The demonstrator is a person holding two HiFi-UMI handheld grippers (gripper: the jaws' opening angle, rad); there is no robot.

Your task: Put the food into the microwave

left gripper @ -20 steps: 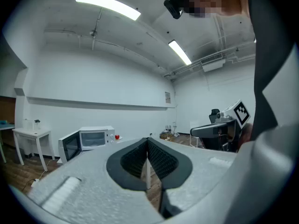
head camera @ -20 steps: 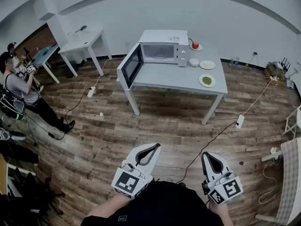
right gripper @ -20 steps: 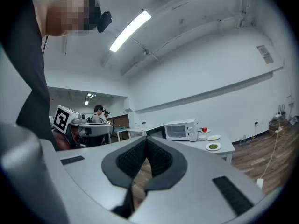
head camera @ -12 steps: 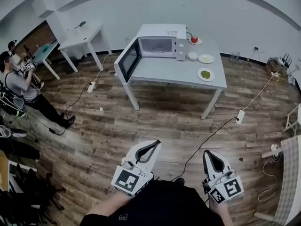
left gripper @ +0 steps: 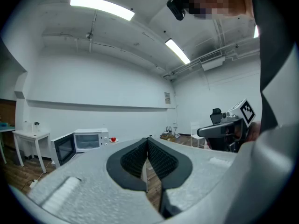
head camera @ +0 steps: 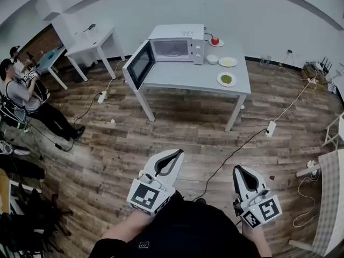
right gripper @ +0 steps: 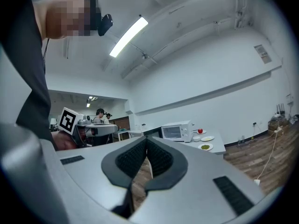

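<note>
The left gripper [head camera: 178, 167] and right gripper [head camera: 237, 170] are both closed tight with nothing in them, and the food [head camera: 226, 79] sits far ahead of the fingers [right gripper: 133, 161] beside the open microwave [head camera: 174, 47], so walk closer first.

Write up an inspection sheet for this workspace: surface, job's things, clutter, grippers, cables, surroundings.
Surface: grey table, bare at its middle.
Job's things: microwave at the table's back, its door swung open; plate of green food, plate of pale food, white bowl and red round food on a small plate, all right of the microwave.
Clutter: nothing seen.
Grippers: left gripper and right gripper both shut, empty, far from the table.
Cables: power strip with a cable across the floor; second power strip left of the table.
Surroundings: wood floor; white side table; another person at left.
</note>
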